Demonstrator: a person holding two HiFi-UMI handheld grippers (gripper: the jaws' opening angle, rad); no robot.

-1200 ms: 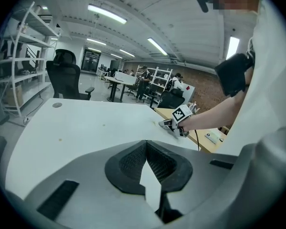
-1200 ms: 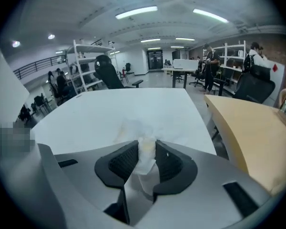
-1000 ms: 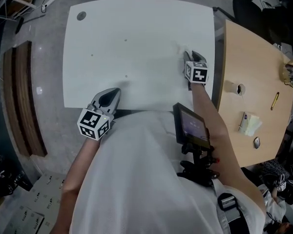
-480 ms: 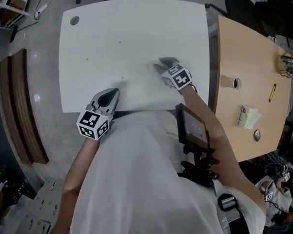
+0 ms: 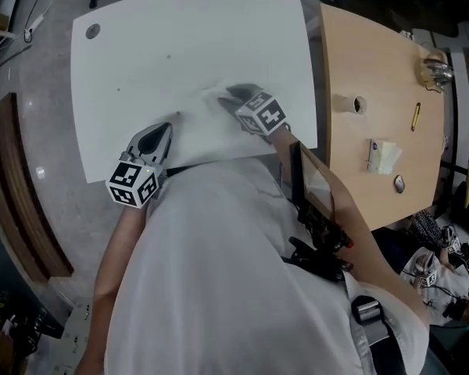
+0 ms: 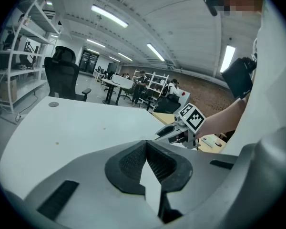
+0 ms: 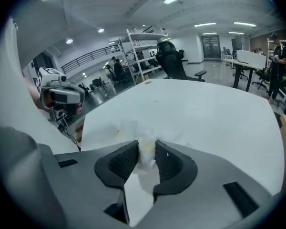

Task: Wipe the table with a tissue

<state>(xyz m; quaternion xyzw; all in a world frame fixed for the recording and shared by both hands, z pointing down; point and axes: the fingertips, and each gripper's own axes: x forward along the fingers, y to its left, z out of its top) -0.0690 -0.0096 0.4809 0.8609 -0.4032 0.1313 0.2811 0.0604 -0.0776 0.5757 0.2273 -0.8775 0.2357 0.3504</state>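
Note:
In the head view my right gripper (image 5: 234, 94) is over the middle of the white table (image 5: 180, 37), near its front edge. It is shut on a white tissue (image 5: 213, 100). The right gripper view shows the tissue (image 7: 146, 152) bunched between the two pads, its loose part spread on the tabletop ahead. My left gripper (image 5: 164, 129) rests at the table's front edge, left of the right one. Its jaws meet at the tips with nothing between them (image 6: 145, 144). A few small specks (image 5: 169, 55) dot the table.
A wooden table (image 5: 375, 69) adjoins on the right, carrying a tissue pack (image 5: 379, 156), a pen (image 5: 415, 116) and small items. A round grommet (image 5: 92, 31) sits in the white table's far left corner. A black office chair (image 7: 174, 61) stands beyond the far edge.
My right gripper has slid left with the tissue, from the table's right edge to near its middle, and has turned. The left gripper has stayed at the front edge.

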